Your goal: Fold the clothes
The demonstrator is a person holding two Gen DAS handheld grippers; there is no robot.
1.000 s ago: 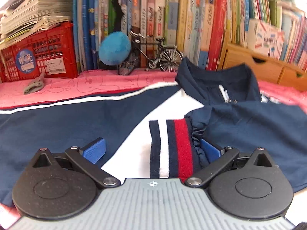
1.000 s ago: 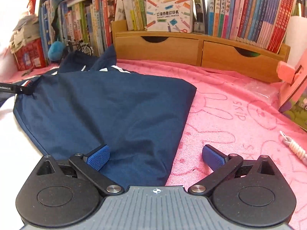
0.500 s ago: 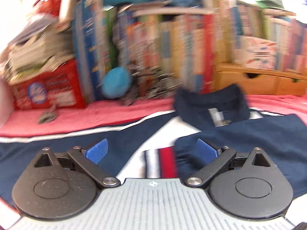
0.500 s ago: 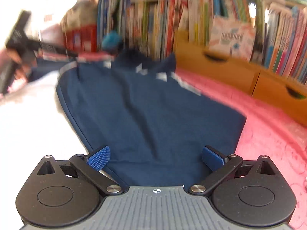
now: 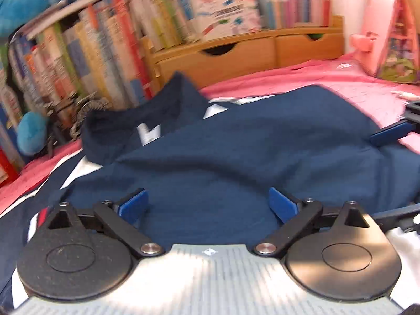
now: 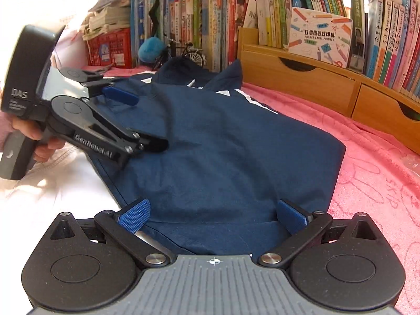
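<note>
Navy shirt [image 6: 223, 141] spread flat on pink towel [image 6: 372, 173], side panel folded inward. Left hand-held gripper [image 6: 136, 120] and right hand-held gripper [image 6: 212, 212] both spread, hovering over fabric, pinching nothing.

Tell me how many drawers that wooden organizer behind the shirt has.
2 show. In the right wrist view, the left drawer sits under the label printer box; the right drawer runs towards the frame edge. The wooden organizer may continue out of view, so more could be hidden.
</note>
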